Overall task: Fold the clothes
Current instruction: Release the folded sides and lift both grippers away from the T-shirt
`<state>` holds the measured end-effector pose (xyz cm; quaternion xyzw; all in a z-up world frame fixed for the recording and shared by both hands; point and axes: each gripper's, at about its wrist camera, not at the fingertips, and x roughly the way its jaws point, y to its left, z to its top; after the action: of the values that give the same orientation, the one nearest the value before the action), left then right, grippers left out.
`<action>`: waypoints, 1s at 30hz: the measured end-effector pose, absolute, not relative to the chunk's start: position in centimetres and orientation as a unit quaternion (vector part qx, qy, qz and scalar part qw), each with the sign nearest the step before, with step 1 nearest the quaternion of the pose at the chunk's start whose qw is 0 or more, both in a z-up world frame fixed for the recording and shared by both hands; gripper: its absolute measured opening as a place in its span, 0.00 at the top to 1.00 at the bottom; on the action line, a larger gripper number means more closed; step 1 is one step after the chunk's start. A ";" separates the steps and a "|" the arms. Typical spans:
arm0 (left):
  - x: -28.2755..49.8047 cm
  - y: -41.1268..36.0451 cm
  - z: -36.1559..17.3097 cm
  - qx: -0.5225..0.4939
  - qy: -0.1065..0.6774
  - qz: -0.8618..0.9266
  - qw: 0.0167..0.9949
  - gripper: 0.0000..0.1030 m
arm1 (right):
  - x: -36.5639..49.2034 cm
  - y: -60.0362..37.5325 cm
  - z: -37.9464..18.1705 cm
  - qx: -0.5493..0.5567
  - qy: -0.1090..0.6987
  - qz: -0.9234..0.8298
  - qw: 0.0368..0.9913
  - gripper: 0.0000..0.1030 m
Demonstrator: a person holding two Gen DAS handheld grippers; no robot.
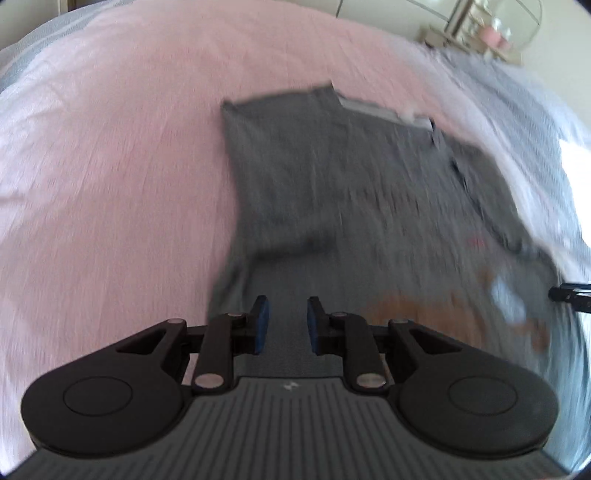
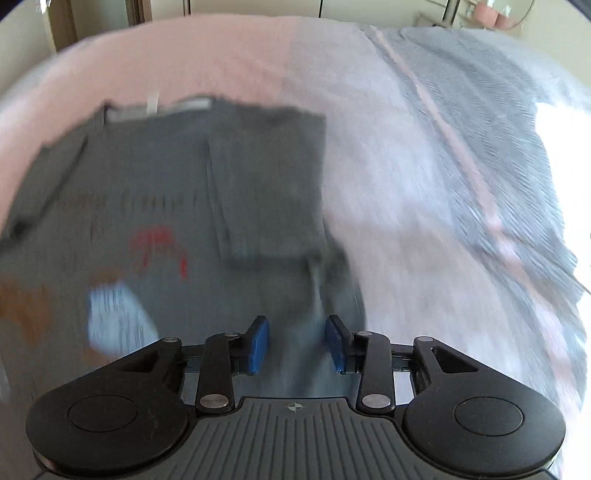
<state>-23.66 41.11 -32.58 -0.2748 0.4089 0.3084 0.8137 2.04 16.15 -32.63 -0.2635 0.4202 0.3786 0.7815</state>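
Note:
A grey T-shirt (image 1: 351, 192) with a red, orange and light-blue print lies flat on the pink sheet, collar at the far end. In the left wrist view its left side is folded inward over the body. My left gripper (image 1: 288, 325) hovers over the shirt's near left part, blue pads apart with nothing gripped. In the right wrist view the T-shirt (image 2: 147, 177) has a side panel (image 2: 266, 177) folded in over it. My right gripper (image 2: 297, 343) is open above the near right edge. Only blurred fabric shows below the gap. Both views are motion-blurred.
The pink sheet (image 1: 110, 166) covers the bed to the left and far side. A blue-grey striped blanket (image 2: 498, 147) lies rumpled on the right. A black tool part (image 1: 570, 295) pokes in at the left wrist view's right edge. A glass and metal stand (image 1: 491, 26) is beyond the bed.

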 end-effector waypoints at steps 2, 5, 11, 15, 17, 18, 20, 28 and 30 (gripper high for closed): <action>-25.5 38.4 -32.4 -0.269 0.417 0.305 0.813 0.84 | -0.3 13.6 -32.1 -0.266 0.407 0.376 0.789 0.64; -28.6 34.1 -31.7 -0.270 0.442 0.310 0.798 0.84 | -3.9 9.9 -31.9 -0.271 0.432 0.370 0.777 0.64; -34.6 27.4 -30.6 -0.310 0.491 0.325 0.746 0.83 | -8.7 2.5 -33.3 -0.319 0.509 0.319 0.733 0.64; -36.7 24.3 -30.1 -0.329 0.519 0.347 0.709 0.83 | -10.4 -0.3 -33.2 -0.352 0.547 0.314 0.691 0.64; -36.9 23.1 -29.5 -0.339 0.528 0.365 0.688 0.82 | -10.6 -1.3 -33.2 -0.361 0.567 0.306 0.674 0.64; -36.9 22.4 -29.1 -0.344 0.533 0.374 0.677 0.82 | -10.6 -1.8 -33.0 -0.359 0.572 0.304 0.672 0.64; -36.5 20.9 -27.6 -0.349 0.528 0.381 0.674 0.82 | -10.6 -2.5 -31.9 -0.347 0.579 0.308 0.671 0.64; -33.2 14.8 -19.5 -0.330 0.490 0.385 0.709 0.70 | -11.1 -5.4 -23.1 -0.251 0.558 0.371 0.698 0.15; -32.4 13.5 -17.5 -0.313 0.482 0.387 0.721 0.66 | -11.2 -5.9 -20.9 -0.239 0.549 0.386 0.702 0.15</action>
<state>-32.44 13.50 -17.46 -0.3130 0.4817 0.3874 0.7210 -11.24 -5.88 -20.88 -0.2388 0.5488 0.3860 0.7020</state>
